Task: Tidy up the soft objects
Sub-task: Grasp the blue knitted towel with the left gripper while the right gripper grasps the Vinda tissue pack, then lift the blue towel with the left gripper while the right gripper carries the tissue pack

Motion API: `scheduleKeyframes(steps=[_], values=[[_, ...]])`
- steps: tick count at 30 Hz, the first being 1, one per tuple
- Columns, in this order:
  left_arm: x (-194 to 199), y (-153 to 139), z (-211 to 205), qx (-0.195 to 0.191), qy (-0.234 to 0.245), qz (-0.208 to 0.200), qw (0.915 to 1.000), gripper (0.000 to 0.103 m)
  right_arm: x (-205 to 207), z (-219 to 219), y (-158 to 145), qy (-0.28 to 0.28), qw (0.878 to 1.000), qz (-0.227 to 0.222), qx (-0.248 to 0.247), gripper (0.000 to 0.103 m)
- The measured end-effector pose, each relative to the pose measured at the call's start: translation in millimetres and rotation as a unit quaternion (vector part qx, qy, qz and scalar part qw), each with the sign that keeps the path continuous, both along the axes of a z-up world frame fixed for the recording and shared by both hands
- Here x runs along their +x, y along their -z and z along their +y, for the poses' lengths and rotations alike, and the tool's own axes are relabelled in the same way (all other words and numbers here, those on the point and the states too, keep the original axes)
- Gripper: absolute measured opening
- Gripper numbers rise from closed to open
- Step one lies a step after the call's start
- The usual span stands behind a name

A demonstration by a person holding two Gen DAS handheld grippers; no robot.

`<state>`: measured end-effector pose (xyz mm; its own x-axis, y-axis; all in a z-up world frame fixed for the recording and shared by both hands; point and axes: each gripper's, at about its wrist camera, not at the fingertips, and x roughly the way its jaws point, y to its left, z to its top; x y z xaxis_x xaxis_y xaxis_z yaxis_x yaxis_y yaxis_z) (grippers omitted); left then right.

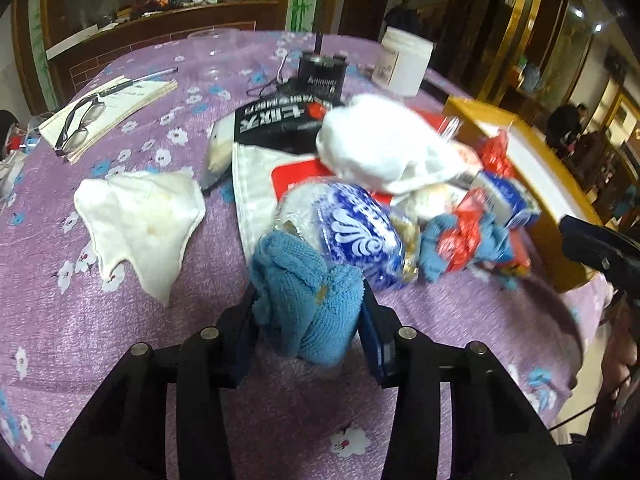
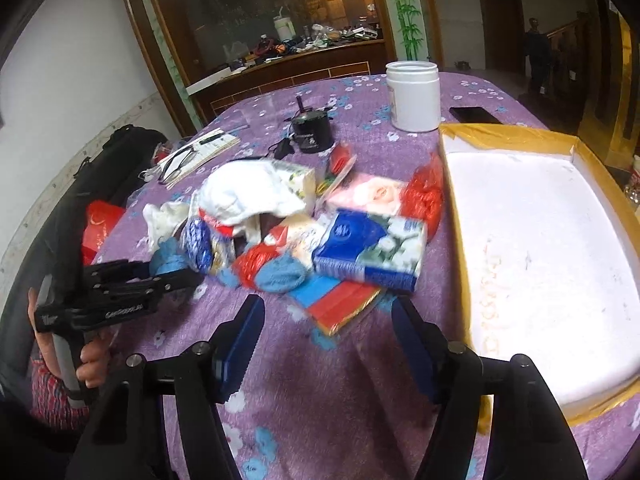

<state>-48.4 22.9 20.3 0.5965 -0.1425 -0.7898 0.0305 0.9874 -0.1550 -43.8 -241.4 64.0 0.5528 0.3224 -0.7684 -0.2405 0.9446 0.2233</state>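
A crumpled blue terry cloth (image 1: pixel 304 304) sits at the near edge of a pile, and my left gripper (image 1: pixel 310 320) is shut on it, both pads pressing its sides. In the right wrist view the same left gripper (image 2: pixel 176 276) shows at the left with the blue cloth (image 2: pixel 166 258) at its tip. The pile holds a white cloth (image 1: pixel 380 148) on top, a second blue cloth (image 2: pixel 280 274), red netting (image 2: pixel 256 262) and a blue tissue pack (image 2: pixel 368 248). Another white cloth (image 1: pixel 140 220) lies flat to the left. My right gripper (image 2: pixel 328 340) stands open over the tablecloth, nothing between its fingers.
A yellow-rimmed box with a white liner (image 2: pixel 540 260) lies at the right. Behind the pile stand a white jar (image 2: pixel 414 96), a black device (image 2: pixel 312 128) and a phone (image 2: pixel 474 115). A notebook with glasses (image 1: pixel 108 112) lies far left. A hand (image 2: pixel 94 360) holds the left gripper's grip.
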Motion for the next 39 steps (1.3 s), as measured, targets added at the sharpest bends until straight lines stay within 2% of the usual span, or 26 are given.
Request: scheduleKeyframes(steps=[7,12,14,17,20,22,26,29,35,39], values=[[2,-1,-10,0.021,0.016,-0.014,0.9996,0.043,51,-1,-17,0.003,1.0,0.008,-0.004,0.069],[2,-2,-9,0.017,0.021,-0.018,0.9995,0.043,103,3,6,0.005,0.997,0.074,-0.026,0.068],[3,-1,-6,0.009,0.02,-0.017,0.9996,0.043,108,3,18,0.01,0.994,0.102,-0.028,0.069],[4,-1,-4,0.001,0.02,-0.015,0.9997,0.043,95,5,25,-0.01,0.991,0.135,0.001,0.07],[5,0,-2,-0.005,0.02,-0.013,0.9997,0.043,65,15,13,-0.059,0.989,0.135,0.026,0.07],[6,0,-3,-0.009,0.022,-0.013,0.9996,0.043,46,22,4,-0.089,0.989,0.118,0.015,0.068],[5,0,-2,-0.01,0.021,-0.014,0.9996,0.043,27,33,6,-0.118,0.988,0.085,-0.056,0.067],[5,0,-1,-0.009,0.021,-0.014,0.9996,0.043,17,29,5,-0.14,0.985,0.079,-0.067,0.066],[5,0,-2,-0.01,0.023,-0.014,0.9996,0.043,5,14,-4,-0.13,0.988,0.071,-0.045,0.068],[5,0,-3,-0.01,0.023,-0.014,0.9996,0.043,-4,11,9,-0.119,0.989,0.085,-0.034,0.069]])
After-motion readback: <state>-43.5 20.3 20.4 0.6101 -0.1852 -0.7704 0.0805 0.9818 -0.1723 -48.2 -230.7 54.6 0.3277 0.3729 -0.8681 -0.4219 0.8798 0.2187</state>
